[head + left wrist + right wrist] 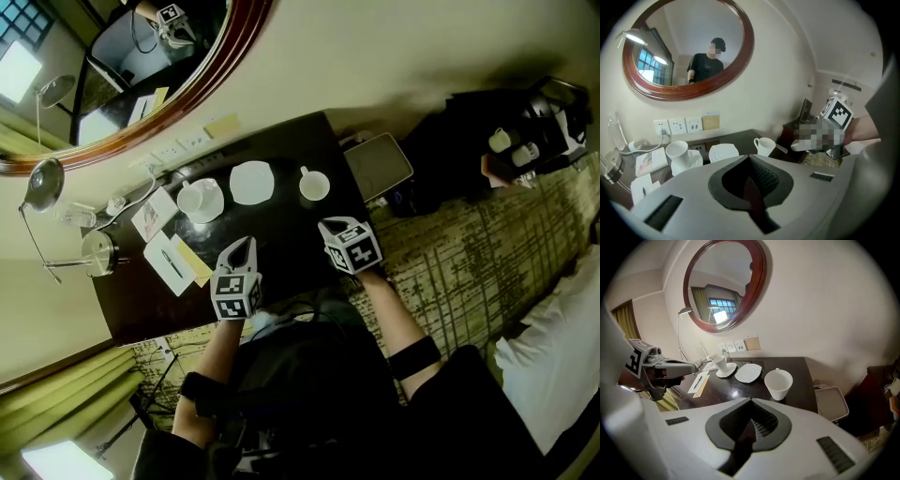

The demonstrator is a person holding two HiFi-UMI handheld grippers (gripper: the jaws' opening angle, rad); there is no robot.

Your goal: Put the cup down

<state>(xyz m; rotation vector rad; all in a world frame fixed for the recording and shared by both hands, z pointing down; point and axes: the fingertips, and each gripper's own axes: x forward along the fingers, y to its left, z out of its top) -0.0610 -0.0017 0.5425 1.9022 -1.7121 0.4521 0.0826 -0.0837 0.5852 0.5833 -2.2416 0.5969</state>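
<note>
a person stands over a dark worktop [281, 141] set against a wall, holding a left gripper [240, 248] and a right gripper [329, 226] above its near edge. both sets of fingers are clenched together with nothing between them; each gripper view shows its fingers pressed flat on each other, empty.

the cup [314, 185], white with a small handle, stands upright on the bare worktop toward its right side, just ahead of the right gripper and apart from it. to its left lies an empty white saucer [251, 181], beside the cup, not under it. further left a second cup [194, 198] sits on its own saucer, and nearer the person lie a notepad and pen [169, 262].

judging from this, the putting-down step looks finished: the cup rests on the worktop and neither gripper touches it. the next move seems to call for little beyond keeping both grippers clear of the cup so it is not knocked, or, if the empty saucer is the intended place, opening the right fingers and taking the cup by its rim.
</note>
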